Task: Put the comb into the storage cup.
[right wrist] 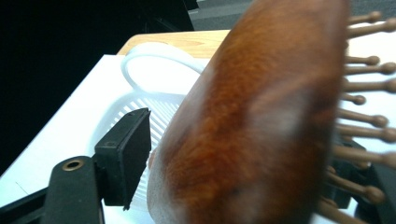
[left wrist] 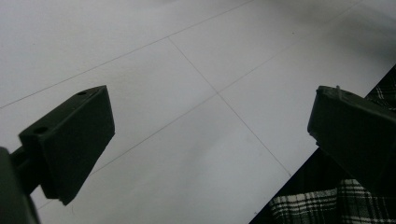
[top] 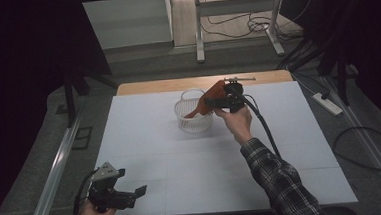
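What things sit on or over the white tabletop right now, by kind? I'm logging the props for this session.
Wooden hairbrush: 1, handle down in the basket
White plastic basket: 1
Handheld grippers: 2, left gripper and right gripper
Total: 4

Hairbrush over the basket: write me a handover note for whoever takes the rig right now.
Right claw: over the white basket, wooden hairbrush between its jaws; the left pad stands just off the wood, so it looks like a release.
Left claw: open, empty, low at the table's near left corner.
Done: brush brought to the basket, handle dipping in.
Left: let it drop in, withdraw.
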Demonstrator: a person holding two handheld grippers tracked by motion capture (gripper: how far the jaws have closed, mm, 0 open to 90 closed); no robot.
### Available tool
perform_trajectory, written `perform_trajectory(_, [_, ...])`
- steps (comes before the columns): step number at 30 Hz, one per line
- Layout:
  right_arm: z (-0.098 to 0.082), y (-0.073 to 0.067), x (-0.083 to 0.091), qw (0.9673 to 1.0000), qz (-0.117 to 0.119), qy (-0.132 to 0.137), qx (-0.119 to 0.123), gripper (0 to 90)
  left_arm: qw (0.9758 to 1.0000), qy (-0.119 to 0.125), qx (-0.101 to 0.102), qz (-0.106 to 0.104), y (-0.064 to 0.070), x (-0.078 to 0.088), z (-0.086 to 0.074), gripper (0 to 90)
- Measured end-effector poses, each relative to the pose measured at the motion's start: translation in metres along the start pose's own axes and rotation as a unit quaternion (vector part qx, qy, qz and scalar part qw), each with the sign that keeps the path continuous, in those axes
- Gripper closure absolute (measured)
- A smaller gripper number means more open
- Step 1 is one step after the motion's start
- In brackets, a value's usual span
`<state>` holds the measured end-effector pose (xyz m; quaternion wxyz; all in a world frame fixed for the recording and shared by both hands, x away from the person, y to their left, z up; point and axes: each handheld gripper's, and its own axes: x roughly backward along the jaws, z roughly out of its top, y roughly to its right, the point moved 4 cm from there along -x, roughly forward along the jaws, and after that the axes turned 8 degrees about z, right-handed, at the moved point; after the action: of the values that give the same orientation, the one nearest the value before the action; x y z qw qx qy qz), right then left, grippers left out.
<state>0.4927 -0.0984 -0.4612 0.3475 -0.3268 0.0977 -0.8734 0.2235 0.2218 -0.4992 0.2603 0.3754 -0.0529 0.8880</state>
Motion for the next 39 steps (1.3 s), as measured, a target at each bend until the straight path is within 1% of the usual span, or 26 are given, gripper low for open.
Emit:
perform_trajectory(6, [-0.002,-0.001,0.000,0.9997,-0.009,-0.011,0.018,19.1,1.0000,0.000,-0.001,-0.001,0.000,0.000,0.000,1.5])
perform_trajectory(9, [-0.002,-0.002,0.000,0.9996,-0.008,-0.013,0.024,17.5,1.0000,0.002,0.001,-0.003,0.000,0.001,0.000,1.4])
perform_trajectory(12, [-0.002,-0.003,0.002,0.9991,-0.010,-0.018,0.038,15.7,1.0000,0.003,0.004,-0.004,-0.001,0.001,0.000,1.4])
perform_trajectory(16, [-0.002,-0.005,0.004,0.9982,-0.011,-0.024,0.053,13.6,1.0000,0.005,0.003,0.000,-0.001,0.001,0.000,1.3])
perform_trajectory(20, [-0.002,-0.005,0.006,0.9979,-0.005,-0.031,0.057,12.0,1.0000,0.001,0.005,0.003,-0.002,0.002,0.000,1.3])
perform_trajectory(22, [-0.003,-0.006,0.007,0.9973,-0.003,-0.036,0.065,10.6,1.0000,0.000,0.007,0.003,-0.003,0.002,-0.001,1.3])
perform_trajectory(25, [-0.003,-0.007,0.009,0.9963,0.000,-0.042,0.075,8.9,0.9999,-0.001,0.005,0.010,-0.005,0.003,-0.002,1.3])
perform_trajectory(27, [-0.003,-0.008,0.011,0.9960,0.007,-0.042,0.078,7.5,0.9999,-0.001,0.006,0.008,-0.005,0.003,-0.002,1.3])
perform_trajectory(32, [-0.003,-0.008,0.015,0.9954,0.015,-0.048,0.082,4.8,1.0000,-0.004,0.003,0.008,-0.004,0.002,-0.002,1.2])
perform_trajectory(39, [-0.005,-0.009,0.020,0.9931,0.017,-0.061,0.099,2.4,0.9999,-0.006,0.004,0.007,-0.004,0.002,-0.002,1.3])
